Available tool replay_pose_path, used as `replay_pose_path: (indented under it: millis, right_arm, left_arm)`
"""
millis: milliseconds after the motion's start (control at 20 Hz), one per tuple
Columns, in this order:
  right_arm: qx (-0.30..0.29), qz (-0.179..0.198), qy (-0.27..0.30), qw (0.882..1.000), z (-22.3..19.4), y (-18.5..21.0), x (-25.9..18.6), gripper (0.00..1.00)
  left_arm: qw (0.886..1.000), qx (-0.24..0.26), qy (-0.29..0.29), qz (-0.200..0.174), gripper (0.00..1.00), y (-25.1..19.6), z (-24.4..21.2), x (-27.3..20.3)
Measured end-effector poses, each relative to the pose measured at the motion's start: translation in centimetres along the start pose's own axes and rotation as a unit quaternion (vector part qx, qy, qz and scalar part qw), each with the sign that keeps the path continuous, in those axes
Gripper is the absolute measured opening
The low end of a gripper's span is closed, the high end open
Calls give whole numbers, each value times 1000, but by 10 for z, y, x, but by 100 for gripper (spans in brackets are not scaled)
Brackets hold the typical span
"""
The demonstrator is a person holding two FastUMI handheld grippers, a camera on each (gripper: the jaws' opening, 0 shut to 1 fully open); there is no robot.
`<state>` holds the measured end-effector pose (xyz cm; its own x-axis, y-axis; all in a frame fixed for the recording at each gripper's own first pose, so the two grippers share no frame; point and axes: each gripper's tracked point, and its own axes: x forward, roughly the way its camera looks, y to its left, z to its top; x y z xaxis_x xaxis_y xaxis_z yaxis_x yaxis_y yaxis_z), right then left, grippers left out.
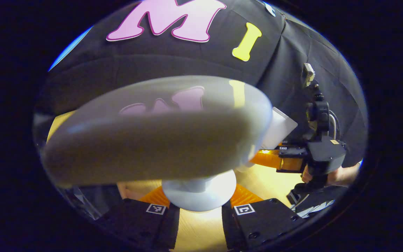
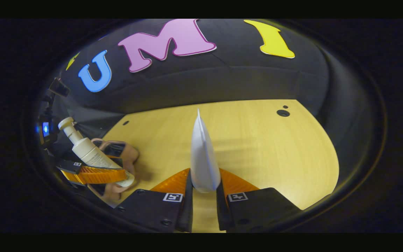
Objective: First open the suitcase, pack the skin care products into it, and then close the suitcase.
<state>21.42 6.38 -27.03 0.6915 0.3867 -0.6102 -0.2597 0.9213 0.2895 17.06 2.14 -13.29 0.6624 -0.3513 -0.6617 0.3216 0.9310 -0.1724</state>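
— Pale plastic right up against your lens: what have you got in your left gripper (image 1: 198,206)?

— You have a pump bottle (image 1: 159,133) there. In the left gripper view its wide base looms close and blurred, and its narrow end sits down between your two fingers (image 1: 247,210), which press on it from either side. In the right gripper view you can see that same bottle (image 2: 89,154) from farther off at the left edge, tilted, pump head up, with the fingers closed across its lower body and your hand (image 2: 124,157) behind it.

— And your right gripper (image 2: 203,196)?

— You are holding a white tube (image 2: 203,157) there. It stands up out of the gap between the fingers (image 2: 173,197), rounded end down between them, flat crimped end pointing away from you. Both fingers touch its sides, closed to a narrow gap around it. In the left gripper view you can see that gripper (image 1: 292,157) off to the right with the tube (image 1: 280,127) sticking out of it, and your hand (image 1: 338,175) behind.

— Where are both things relative to the table?

— You hold both above the yellow wooden table (image 2: 257,140). Neither one touches it. The tube's shadow falls on the wood just beside it. Black cloth (image 2: 222,80) hangs behind the far edge of the table.
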Motion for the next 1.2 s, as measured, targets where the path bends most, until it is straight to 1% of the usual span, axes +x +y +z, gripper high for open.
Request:
replay_pose_path:
  millis: [100, 150, 200, 300, 350, 400, 500, 550, 600, 700, 800, 900, 950, 1000, 1050, 1100, 1200]
  right_arm:
    - [0, 10, -6, 1000, 6, 17, -9, 32]
    - [-1, 12, -9, 1000, 6, 25, -12, 32]
    - [0, 15, -12, 1000, 6, 34, -15, 32]
    - [2, 22, -13, 1000, 2, 51, -21, 32]
    - [3, 24, -15, 1000, 0, 58, -25, 32]
    - [3, 26, -14, 1000, -3, 65, -30, 32]
    - [2, 25, -14, 1000, -10, 74, -41, 32]
    - [1, 20, -14, 1000, -13, 76, -47, 31]
    - [-1, 15, -15, 1000, -17, 76, -54, 32]
    - [0, 3, -14, 1000, -29, 74, -66, 32]
    - [8, -9, -12, 1000, -41, 72, -77, 32]
    - [12, -18, -13, 1000, -50, 71, -85, 32]
    - [10, -21, -15, 1000, -53, 72, -89, 32]
    - [8, -24, -17, 1000, -55, 72, -92, 32]
    - [7, -26, -18, 999, -58, 74, -95, 32]
    - [7, -28, -19, 999, -60, 76, -98, 32]
    - [10, -28, -15, 999, -65, 82, -98, 32]
  left_arm:
    - [999, 4, 35, 5, 55, 24, -14, -41]
    - [998, 8, 55, 12, 60, 42, -23, -56]
    - [996, 3, 88, 20, 55, 60, -36, -66]
    - [986, -17, 163, 43, 55, 97, -71, -73]
    - [979, -24, 194, 47, 56, 112, -88, -72]
    - [970, -40, 233, 52, 56, 122, -103, -67]
    - [945, -85, 309, 61, 56, 142, -142, -64]
    - [936, -99, 331, 68, 56, 148, -156, -58]
    - [927, -101, 352, 74, 56, 155, -167, -56]
    - [913, -77, 395, 73, 56, 168, -184, -56]
    - [891, -63, 441, 82, 56, 178, -200, -64]
    - [875, -69, 472, 86, 56, 182, -211, -67]
    - [868, -85, 480, 92, 56, 184, -218, -66]
    - [864, -100, 483, 98, 56, 186, -221, -63]
    - [859, -117, 489, 99, 53, 185, -221, -62]
    - [864, -119, 479, 101, 58, 187, -216, -59]
    - [864, -117, 479, 100, 59, 189, -221, -60]
